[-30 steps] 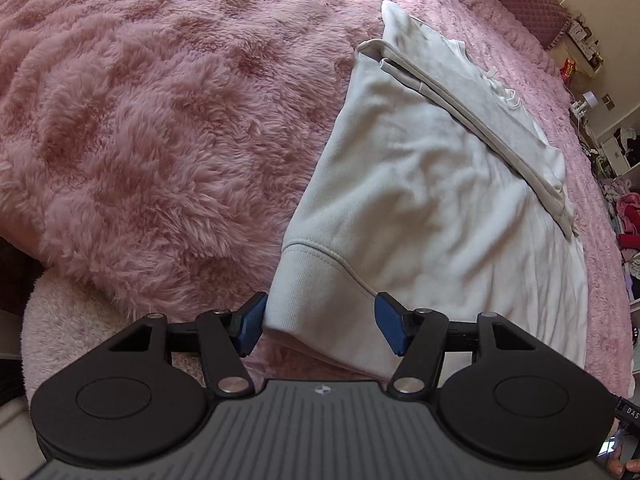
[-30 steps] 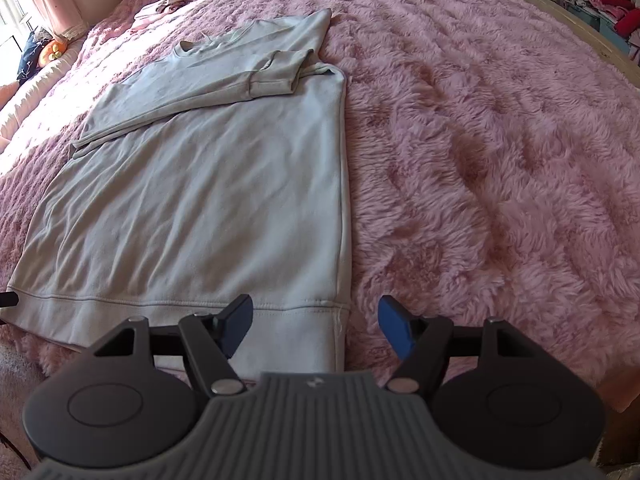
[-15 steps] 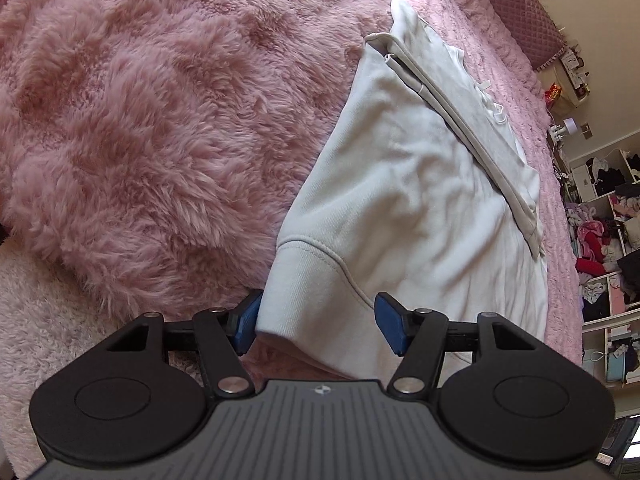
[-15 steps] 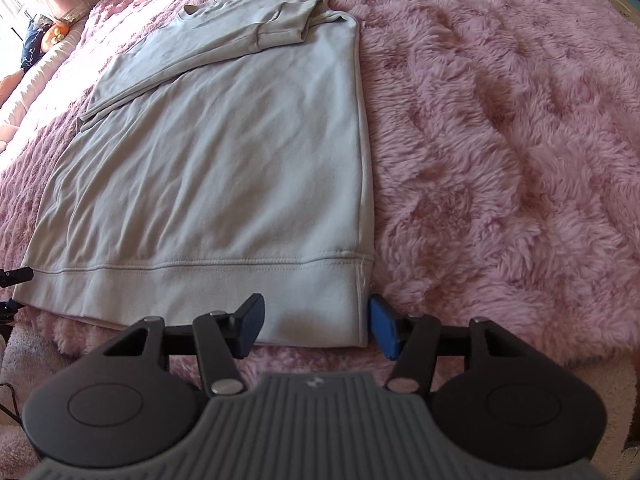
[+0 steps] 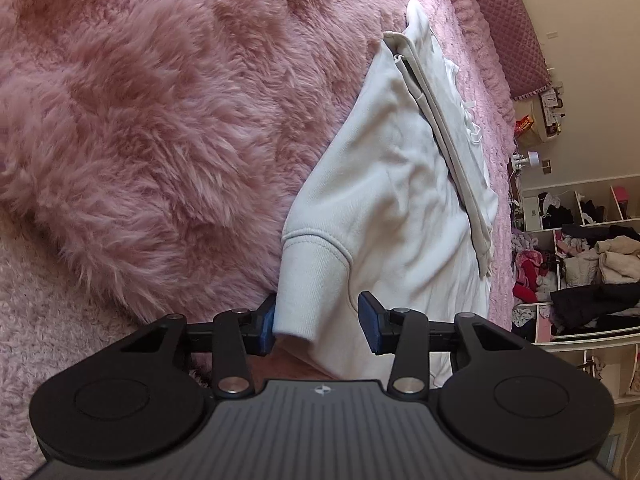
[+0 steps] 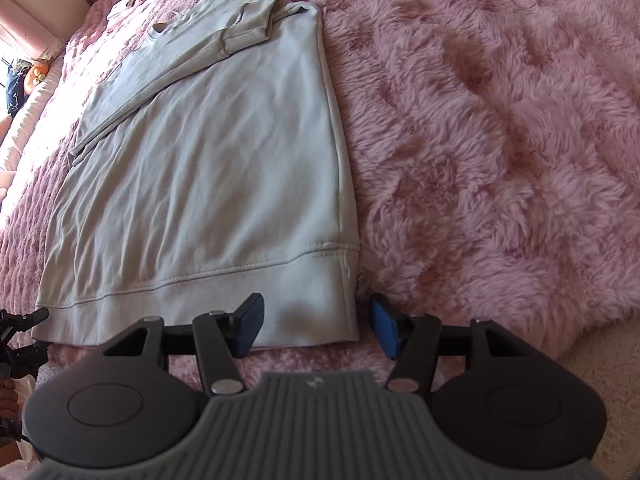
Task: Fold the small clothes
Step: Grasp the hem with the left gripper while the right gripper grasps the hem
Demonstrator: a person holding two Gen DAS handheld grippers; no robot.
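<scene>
Your left gripper (image 5: pixel 316 326): closing around sweatshirt (image 5: pixel 396 208) hem corner, pads apart | right gripper (image 6: pixel 316 326): apart over opposite corner | shelves (image 5: pixel 580 264) of clothes: left view only

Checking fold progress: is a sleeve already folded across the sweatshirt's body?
Yes, a sleeve lies folded diagonally over the sweatshirt near its collar.

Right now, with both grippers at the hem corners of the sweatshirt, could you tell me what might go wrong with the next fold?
1. The left gripper has just been closing, but only one pad seems to touch the sweatshirt hem; it may catch too little cloth and slip.
2. The right gripper stands open around its corner, so lifting now would raise one side only.
3. The folded sleeves lie loose on top and could slide off.
</scene>
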